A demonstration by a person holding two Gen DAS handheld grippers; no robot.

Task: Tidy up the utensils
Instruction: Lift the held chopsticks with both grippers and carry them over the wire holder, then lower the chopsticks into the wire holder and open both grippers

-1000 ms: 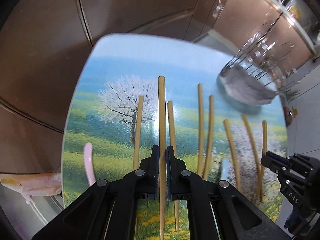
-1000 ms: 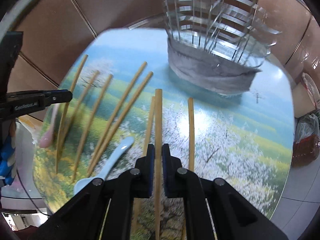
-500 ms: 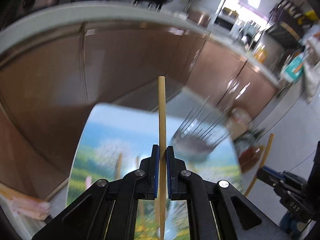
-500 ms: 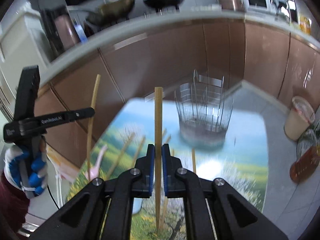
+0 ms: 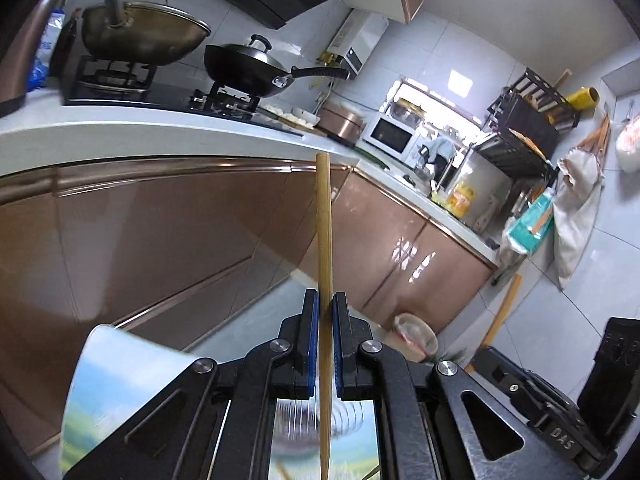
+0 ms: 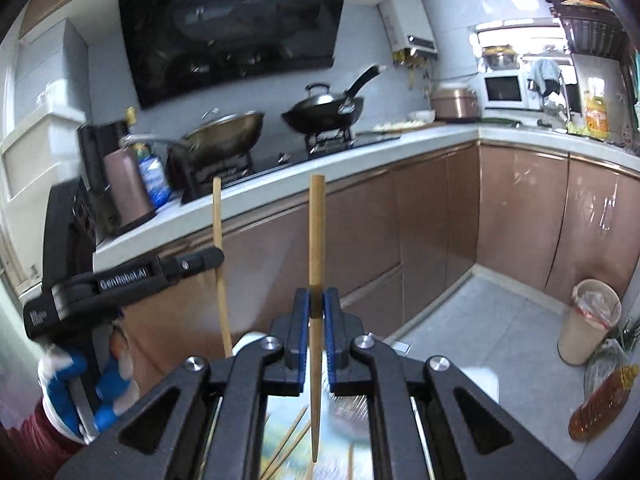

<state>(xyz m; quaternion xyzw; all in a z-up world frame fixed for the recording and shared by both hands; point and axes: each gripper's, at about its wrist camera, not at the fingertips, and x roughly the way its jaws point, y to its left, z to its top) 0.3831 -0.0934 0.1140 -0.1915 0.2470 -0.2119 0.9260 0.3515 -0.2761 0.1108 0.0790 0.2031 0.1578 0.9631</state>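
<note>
My left gripper (image 5: 325, 304) is shut on a bamboo chopstick (image 5: 323, 220) that sticks out well past its pads, raised above the landscape-print table (image 5: 104, 364). My right gripper (image 6: 316, 304) is likewise shut on a second chopstick (image 6: 316, 232). In the right wrist view the left gripper (image 6: 216, 258) shows at the left with its chopstick (image 6: 219, 280), held by a gloved hand (image 6: 72, 380). Several chopsticks (image 6: 288, 440) lie on the table below. The wire utensil basket (image 6: 344, 412) is blurred and partly hidden behind the fingers.
Copper-coloured cabinets (image 6: 440, 220) and a white counter with two woks (image 6: 324, 114) on a stove stand ahead. A lined bin (image 6: 588, 320) and an oil bottle (image 6: 600, 404) stand on the tiled floor at the right.
Both grippers have lifted off the table and tilted upward, each carrying its chopstick. The table and basket have dropped to the bottom of both views.
</note>
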